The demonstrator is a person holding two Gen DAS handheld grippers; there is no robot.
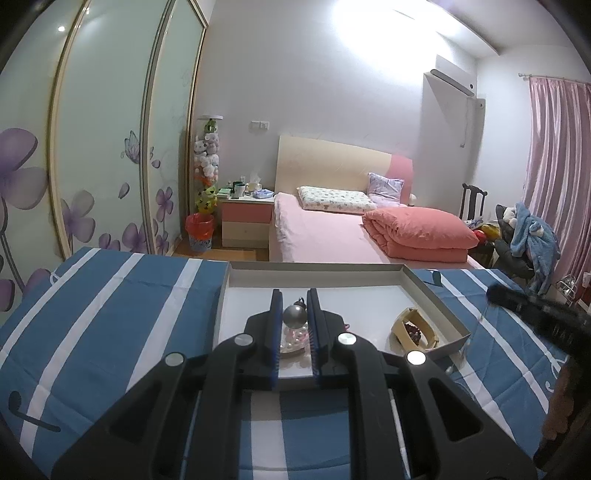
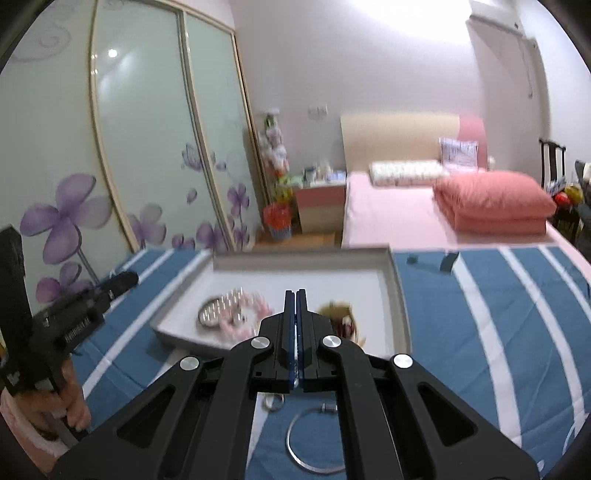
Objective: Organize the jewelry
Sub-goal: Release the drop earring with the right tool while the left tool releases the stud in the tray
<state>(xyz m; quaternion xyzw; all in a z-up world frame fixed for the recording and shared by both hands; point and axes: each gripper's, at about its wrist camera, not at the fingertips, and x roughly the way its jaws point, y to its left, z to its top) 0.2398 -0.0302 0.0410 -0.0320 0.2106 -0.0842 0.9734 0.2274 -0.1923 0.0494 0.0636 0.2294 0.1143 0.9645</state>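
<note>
Left wrist view: left gripper (image 1: 294, 306) held over white tray (image 1: 434, 295) on blue-striped cloth (image 1: 110, 306); jaws nearly closed, grey metallic bead (image 1: 294, 316) seen between them, grasp on it cannot be told. Pearl-and-pink bracelets (image 1: 293, 338) seen in tray beneath, cream hair clip (image 1: 413, 330) to right.

Right wrist view: right gripper (image 2: 295, 314) blurred, jaws clenched, nothing seen held. Silver bangle (image 2: 306, 439) lies on cloth near tray (image 2: 397, 288).

Lighting, as I read it: bright ceiling glare (image 1: 364, 22) washes out the upper wall; a lamp spot reflects in the wardrobe door (image 2: 112, 52). Left wrist view is sharp. Right wrist view is motion-blurred, the tray (image 2: 400, 295) smeared. Both feeds bow heavily, with black vignetted corners.
</note>
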